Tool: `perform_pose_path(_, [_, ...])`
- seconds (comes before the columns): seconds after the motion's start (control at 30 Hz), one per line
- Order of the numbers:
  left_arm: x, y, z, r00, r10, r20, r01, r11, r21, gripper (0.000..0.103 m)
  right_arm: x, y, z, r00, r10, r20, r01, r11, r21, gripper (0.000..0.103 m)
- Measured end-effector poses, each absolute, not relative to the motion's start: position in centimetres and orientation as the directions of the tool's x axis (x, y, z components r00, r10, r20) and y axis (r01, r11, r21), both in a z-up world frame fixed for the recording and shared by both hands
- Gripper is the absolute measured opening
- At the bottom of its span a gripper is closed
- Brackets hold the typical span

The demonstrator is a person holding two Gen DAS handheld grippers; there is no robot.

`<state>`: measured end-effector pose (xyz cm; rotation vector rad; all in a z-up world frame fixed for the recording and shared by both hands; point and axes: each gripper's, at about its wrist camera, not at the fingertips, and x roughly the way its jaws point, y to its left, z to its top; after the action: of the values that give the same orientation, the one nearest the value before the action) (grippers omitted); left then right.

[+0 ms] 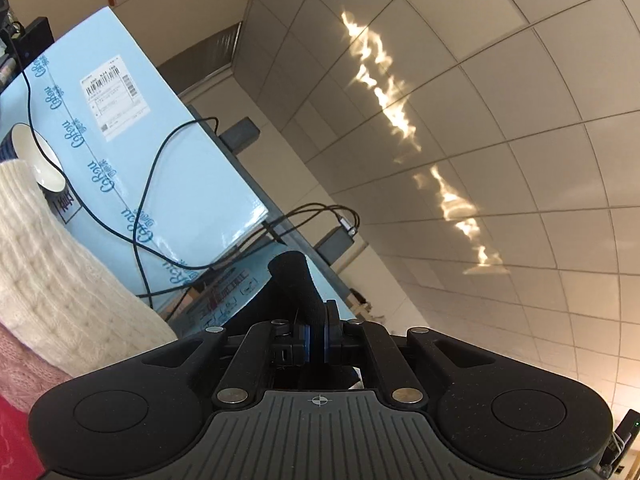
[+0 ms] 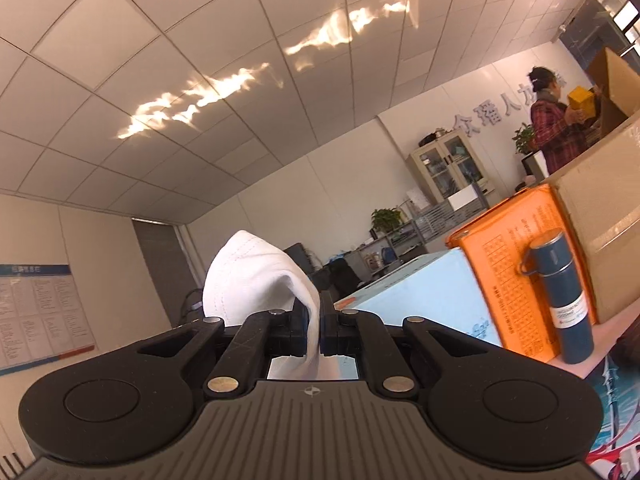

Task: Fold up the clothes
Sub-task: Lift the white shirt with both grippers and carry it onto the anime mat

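My left gripper (image 1: pixel 316 336) is shut on a fold of black cloth (image 1: pixel 296 284) that sticks up between its jaws; it points up toward the ceiling. My right gripper (image 2: pixel 320 332) is shut on a white cloth (image 2: pixel 256 276) with stitched seams that bulges up and to the left above the jaws; it too is tilted upward. Whether the black and the white cloth belong to one garment cannot be told. The rest of each cloth hangs hidden below the grippers.
In the left wrist view a cream knitted garment (image 1: pixel 52 264) lies on pink (image 1: pixel 24 372) and red cloth at the left, beside a light blue box (image 1: pixel 132 140), a bowl (image 1: pixel 38 158) and black cables (image 1: pixel 160 200). In the right wrist view stand an orange box (image 2: pixel 520 268), a blue flask (image 2: pixel 564 300), a cardboard box (image 2: pixel 600 208) and a far-off person (image 2: pixel 552 120).
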<state>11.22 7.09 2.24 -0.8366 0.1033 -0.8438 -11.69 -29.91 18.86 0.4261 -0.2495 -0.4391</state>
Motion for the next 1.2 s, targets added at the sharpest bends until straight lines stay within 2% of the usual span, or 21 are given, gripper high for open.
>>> perform_pose_path(0.1, [10.0,5.4,2.0,0.66,-0.73,0.181,0.625,0.399,-0.671,0.004,-13.1,-33.2,15.5,0.833,-0.547,0.081,0.452,0.757,0.472,0.005])
perform_pose_path(0.2, [7.3,5.1,1.1,0.633,-0.764,0.121,0.641,0.431,-0.635,0.004,-16.0,-37.0,11.3,0.84,-0.539,-0.062,0.473,0.673,0.569,0.005])
perform_pose_path(0.3, [3.3,5.8,-0.2,0.616,-0.783,0.082,0.659,0.455,-0.599,0.004,-19.3,-37.4,7.3,0.847,-0.515,-0.132,0.485,0.647,0.589,0.005])
perform_pose_path(0.43, [-1.9,7.2,-1.7,0.665,-0.746,0.034,0.643,0.55,-0.533,0.004,-23.7,-37.6,2.2,0.852,-0.477,-0.217,0.5,0.616,0.609,0.005])
perform_pose_path(0.53, [-3.7,8.7,-2.5,0.712,-0.702,-0.011,0.606,0.622,-0.497,0.004,-26.9,-36.3,-0.2,0.868,-0.448,-0.214,0.471,0.604,0.643,0.005])
perform_pose_path(0.73, [-5.8,10.8,-3.7,0.777,-0.617,-0.125,0.511,0.734,-0.447,0.005,-29.6,-33.9,-0.3,0.901,-0.395,-0.179,0.426,0.727,0.538,0.006])
perform_pose_path(0.8, [-5.7,11.2,-3.9,0.788,-0.593,-0.165,0.475,0.756,-0.451,0.006,-30.5,-33.8,0.1,0.892,-0.419,-0.169,0.444,0.74,0.506,0.011])
perform_pose_path(0.83, [-5.6,11.4,-4.0,0.795,-0.578,-0.185,0.454,0.768,-0.452,0.008,-31.1,-33.8,0.4,0.878,-0.451,-0.159,0.467,0.736,0.49,0.015])
perform_pose_path(0.9, [-5.4,11.8,-4.1,0.816,-0.532,-0.226,0.397,0.801,-0.448,0.021,-32.4,-34.1,0.9,0.838,-0.529,-0.134,0.524,0.714,0.464,0.039])
perform_pose_path(0.93, [-5.3,12.2,-4.1,0.837,-0.493,-0.238,0.356,0.821,-0.447,0.027,-32.9,-34.3,1.1,0.818,-0.561,-0.127,0.551,0.699,0.456,0.044])
perform_pose_path(1.0, [-5.3,13.0,-3.7,0.881,-0.41,-0.235,0.279,0.853,-0.441,0.053,-33.3,-35.0,1.7,0.791,-0.598,-0.129,0.589,0.686,0.428,0.046])
perform_pose_path(1.03, [-5.2,13.2,-3.2,0.894,-0.386,-0.227,0.261,0.862,-0.435,0.055,-33.1,-35.3,2.0,0.795,-0.592,-0.128,0.585,0.696,0.416,0.046])
perform_pose_path(1.07, [-5.0,13.3,-2.4,0.899,-0.381,-0.215,0.263,0.864,-0.429,0.056,-32.9,-35.5,2.3,0.804,-0.581,-0.128,0.577,0.71,0.404,0.051])
perform_pose_path(1.1, [-4.8,13.2,-1.6,0.898,-0.393,-0.199,0.282,0.86,-0.425,0.061,-32.2,-35.9,2.7,0.824,-0.55,-0.139,0.556,0.733,0.391,0.059])
perform_pose_path(1.13, [-4.6,12.9,-0.6,0.894,-0.412,-0.177,0.308,0.851,-0.426,0.066,-31.3,-36.2,3.0,0.844,-0.511,-0.159,0.531,0.759,0.378,0.061])
perform_pose_path(1.17, [-4.3,12.5,0.5,0.884,-0.439,-0.16,0.338,0.837,-0.43,0.075,-30.2,-36.4,3.4,0.863,-0.471,-0.181,0.504,0.783,0.365,0.063])
perform_pose_path(1.2, [-3.7,11.9,1.9,0.866,-0.477,-0.148,0.374,0.816,-0.44,0.077,-29.0,-36.6,3.7,0.881,-0.427,-0.206,0.473,0.811,0.345,0.066])
